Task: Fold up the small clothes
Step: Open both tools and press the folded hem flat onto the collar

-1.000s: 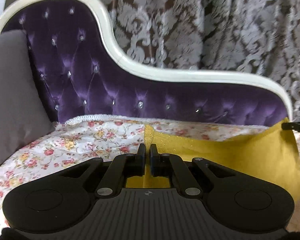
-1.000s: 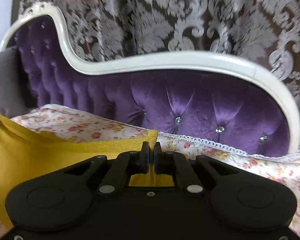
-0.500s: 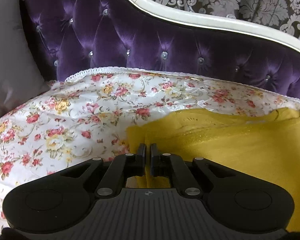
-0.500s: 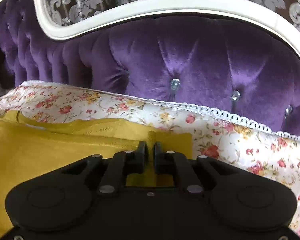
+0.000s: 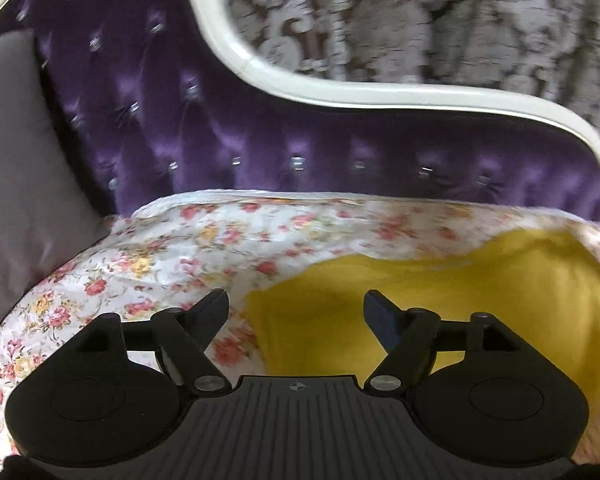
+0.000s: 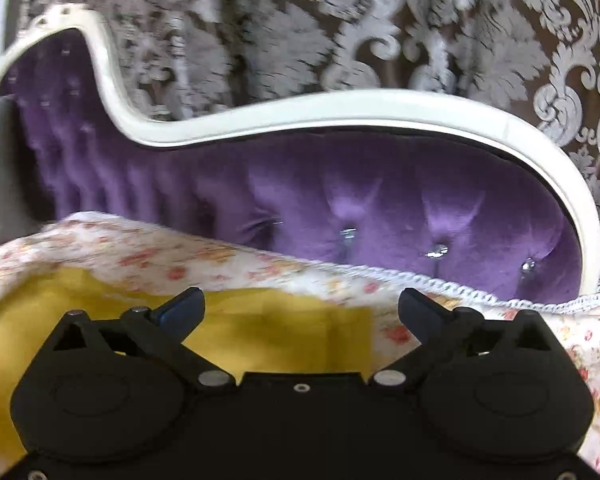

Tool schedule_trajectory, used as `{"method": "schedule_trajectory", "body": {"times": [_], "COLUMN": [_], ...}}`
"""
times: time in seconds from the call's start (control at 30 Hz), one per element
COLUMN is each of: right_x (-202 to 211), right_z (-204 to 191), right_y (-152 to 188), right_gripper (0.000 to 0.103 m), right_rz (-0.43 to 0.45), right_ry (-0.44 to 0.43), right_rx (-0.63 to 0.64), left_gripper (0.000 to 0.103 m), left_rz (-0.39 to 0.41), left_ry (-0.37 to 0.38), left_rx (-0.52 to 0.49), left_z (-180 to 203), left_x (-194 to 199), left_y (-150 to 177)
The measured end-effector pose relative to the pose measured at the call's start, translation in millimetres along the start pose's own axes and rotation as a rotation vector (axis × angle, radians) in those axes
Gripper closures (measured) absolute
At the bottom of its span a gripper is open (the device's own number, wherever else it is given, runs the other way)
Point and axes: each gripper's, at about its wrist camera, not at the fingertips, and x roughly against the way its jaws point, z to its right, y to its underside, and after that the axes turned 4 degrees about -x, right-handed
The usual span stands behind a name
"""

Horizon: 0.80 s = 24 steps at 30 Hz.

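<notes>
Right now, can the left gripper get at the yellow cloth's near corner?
Probably yes. The left gripper, jaws just opened and empty, hangs over the yellow cloth lying on the floral sheet; nothing blocks the way.

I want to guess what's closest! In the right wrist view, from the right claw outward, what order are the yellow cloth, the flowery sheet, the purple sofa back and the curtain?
1. Yellow cloth, just beneath.
2. Flowery sheet, under it.
3. Purple sofa back, behind.
4. Patterned curtain, farthest back.

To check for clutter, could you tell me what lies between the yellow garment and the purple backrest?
Only the floral sheet, in both wrist views, between yellow garment and purple backrest.
</notes>
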Motion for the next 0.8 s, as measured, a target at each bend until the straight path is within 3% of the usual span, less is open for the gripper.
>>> {"method": "schedule_trajectory", "body": {"times": [0.2, 0.43, 0.57, 0.67, 0.73, 0.8], "right_x": [7, -12, -34, -48, -55, -61], "right_z": [-7, 16, 24, 28, 31, 32], "right_y": [15, 21, 24, 25, 26, 27], "right_gripper": [0.000, 0.001, 0.015, 0.018, 0.025, 0.039], "right_rz": [-0.036, -0.042, -0.074, -0.085, -0.087, -0.101], "right_ry": [-0.026, -0.059, -0.076, -0.074, -0.090, -0.106], "right_rx": [0.052, -0.025, -0.039, -0.036, -0.045, -0.051], "left_gripper": [0.030, 0.030, 0.031, 0.040, 0.043, 0.045], "left_rz": [-0.053, -0.063, -0.057, -0.083, -0.089, -0.082], "left_ry": [0.054, 0.064, 0.103, 0.118, 0.120, 0.129], "left_rx": [-0.022, 0.032, 0.015, 0.001, 0.000, 0.006], "left_z": [6, -12, -11, -9, -9, -9], "left_x": [-2, -29, -46, -60, -66, -67], "left_y": [18, 18, 14, 15, 16, 18]}}
